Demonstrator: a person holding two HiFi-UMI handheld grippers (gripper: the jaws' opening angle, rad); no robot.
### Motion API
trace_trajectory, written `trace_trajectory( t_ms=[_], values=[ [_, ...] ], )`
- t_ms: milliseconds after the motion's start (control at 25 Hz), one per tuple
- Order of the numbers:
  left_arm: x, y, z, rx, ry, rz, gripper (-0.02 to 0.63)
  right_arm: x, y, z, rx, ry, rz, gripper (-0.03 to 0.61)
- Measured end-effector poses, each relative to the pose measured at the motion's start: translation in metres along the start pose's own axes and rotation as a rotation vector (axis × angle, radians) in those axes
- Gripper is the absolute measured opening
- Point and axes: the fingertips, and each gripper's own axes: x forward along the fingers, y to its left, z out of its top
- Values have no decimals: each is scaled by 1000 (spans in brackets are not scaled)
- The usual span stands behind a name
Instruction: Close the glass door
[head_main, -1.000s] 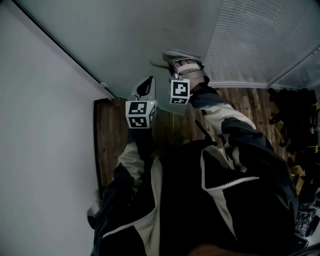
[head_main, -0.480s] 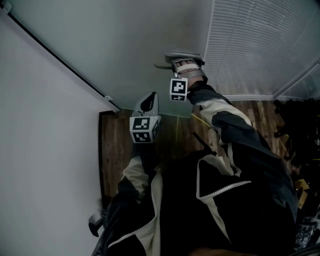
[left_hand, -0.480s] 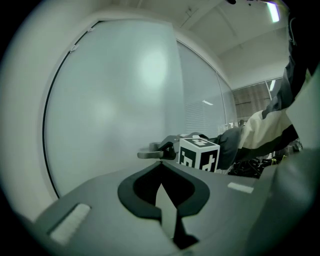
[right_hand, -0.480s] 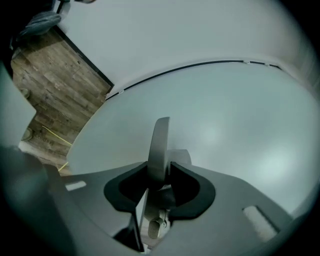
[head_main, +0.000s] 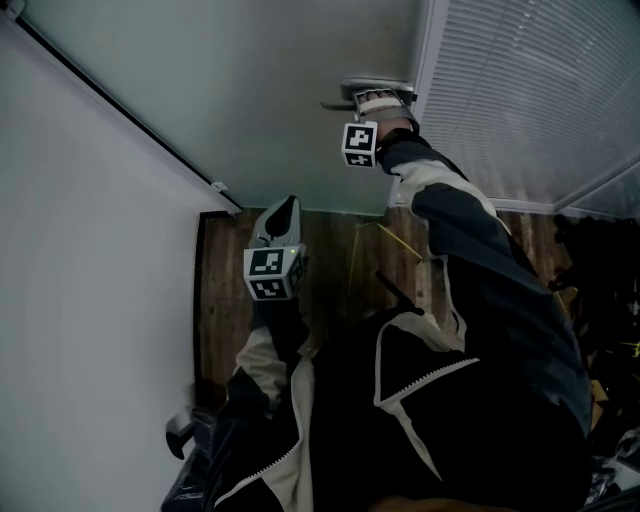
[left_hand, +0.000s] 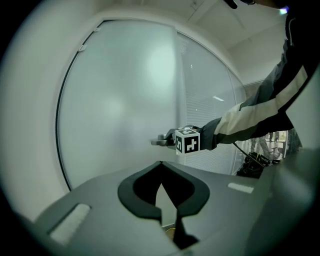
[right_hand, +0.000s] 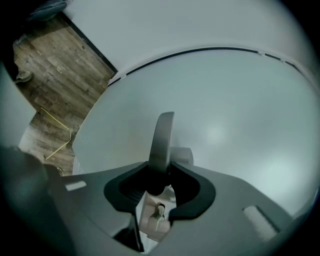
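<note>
The frosted glass door (head_main: 250, 90) fills the top of the head view. Its grey lever handle (head_main: 375, 88) sits close to the door's right edge. My right gripper (head_main: 372, 97) is stretched out and shut on that handle. In the right gripper view the lever (right_hand: 162, 137) rises straight up from between the dark jaws of the right gripper (right_hand: 161, 175), which clamp its base. My left gripper (head_main: 285, 205) hangs lower and nearer the body, shut and empty, pointing at the door. From the left gripper (left_hand: 160, 165) view, the right gripper's marker cube (left_hand: 187, 141) shows against the glass.
A glass panel with white blinds (head_main: 540, 90) stands right of the door. A white wall (head_main: 80, 280) runs along the left, with a black frame line (head_main: 110, 100). A yellow cord (head_main: 385, 235) lies on the wooden floor (head_main: 330, 270). Dark gear (head_main: 600, 260) is piled at the right.
My right gripper has travelled up and to the right with the handle, and the door's edge now lies close to the blinds panel. The left gripper has sunk a little toward the lower left.
</note>
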Motion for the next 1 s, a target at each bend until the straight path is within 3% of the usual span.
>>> trace_trajectory(
  t_ms=[480,1000],
  values=[
    [-13,33,-29,-19,75,121,6,62,-21,-21,85,8,-6,130],
    [-12,41,-41,-23,114,132,6,81,-25,-5,107,-10,-21,106]
  ],
)
